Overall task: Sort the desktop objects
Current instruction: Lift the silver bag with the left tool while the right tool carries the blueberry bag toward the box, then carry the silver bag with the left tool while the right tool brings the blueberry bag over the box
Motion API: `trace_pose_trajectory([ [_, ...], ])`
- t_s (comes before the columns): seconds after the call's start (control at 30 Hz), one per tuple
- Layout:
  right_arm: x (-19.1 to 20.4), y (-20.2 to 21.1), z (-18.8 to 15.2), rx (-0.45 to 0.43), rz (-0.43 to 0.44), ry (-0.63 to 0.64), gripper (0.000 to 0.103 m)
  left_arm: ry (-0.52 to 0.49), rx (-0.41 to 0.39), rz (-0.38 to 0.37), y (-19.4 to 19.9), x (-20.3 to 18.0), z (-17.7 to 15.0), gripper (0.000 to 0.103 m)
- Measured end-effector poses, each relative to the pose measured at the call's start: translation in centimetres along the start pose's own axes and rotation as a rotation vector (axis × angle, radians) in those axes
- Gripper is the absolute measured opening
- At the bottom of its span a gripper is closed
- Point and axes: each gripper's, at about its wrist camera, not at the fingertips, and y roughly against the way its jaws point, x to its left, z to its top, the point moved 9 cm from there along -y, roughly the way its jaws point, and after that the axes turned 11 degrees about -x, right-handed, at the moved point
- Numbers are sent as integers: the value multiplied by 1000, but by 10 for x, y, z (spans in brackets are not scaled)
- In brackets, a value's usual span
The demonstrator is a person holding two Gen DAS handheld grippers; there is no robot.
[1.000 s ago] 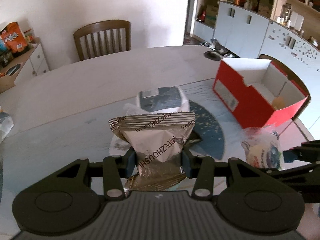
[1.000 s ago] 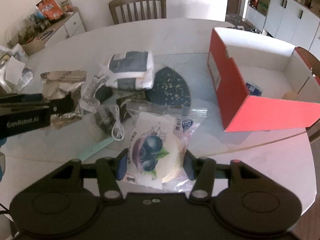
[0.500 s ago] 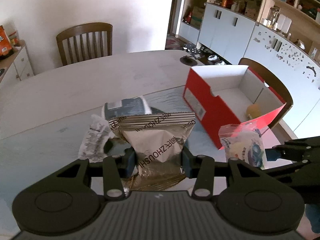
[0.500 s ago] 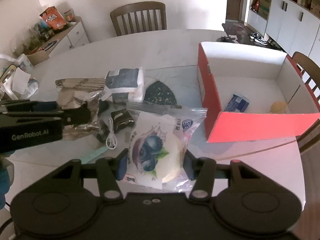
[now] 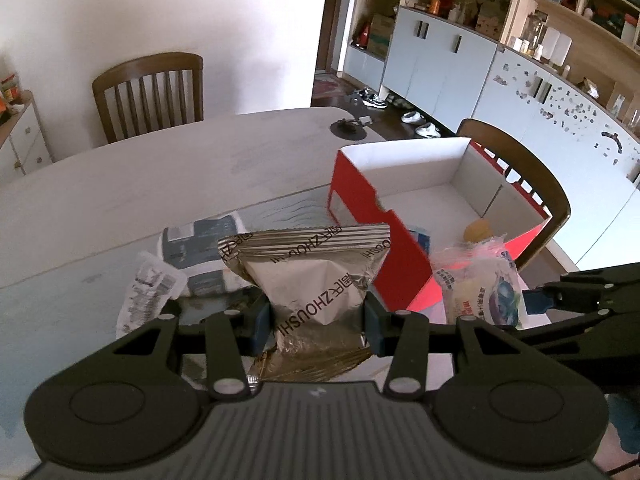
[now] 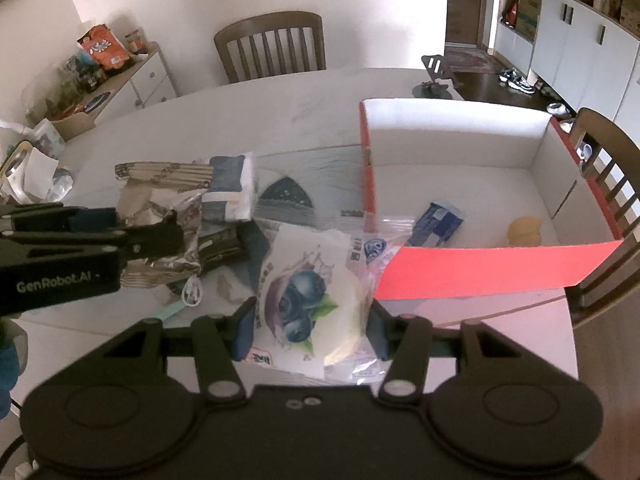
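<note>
My left gripper [image 5: 318, 322] is shut on a silver foil snack packet [image 5: 316, 280] and holds it above the table, left of the red box [image 5: 372, 216]. My right gripper [image 6: 312, 328] is shut on a clear blueberry pastry bag [image 6: 308, 300], held just before the box's near red wall [image 6: 480, 268]. The bag also shows in the left wrist view [image 5: 480, 288], and the foil packet in the right wrist view [image 6: 160, 200]. Inside the box lie a blue packet [image 6: 440, 220] and a yellow round item [image 6: 524, 230].
On the table lie a blue-and-white tissue pack [image 6: 232, 188], a crinkled white wrapper [image 5: 148, 292], a dark mat [image 6: 286, 194], a small dark item [image 6: 218, 242] and a white cable [image 6: 192, 292]. Wooden chairs [image 6: 272, 44] stand at the far side and behind the box [image 6: 604, 152].
Both grippers have risen and moved right toward the red box with their packets. The box now looks closer and its inside shows more.
</note>
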Motion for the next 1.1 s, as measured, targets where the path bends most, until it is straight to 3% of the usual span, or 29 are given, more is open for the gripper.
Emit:
trace_pose_trajectory([
  [1.1,-134,-7,49,-42,-60,8,54,-54,-15,-59,-88,-109,61,45],
])
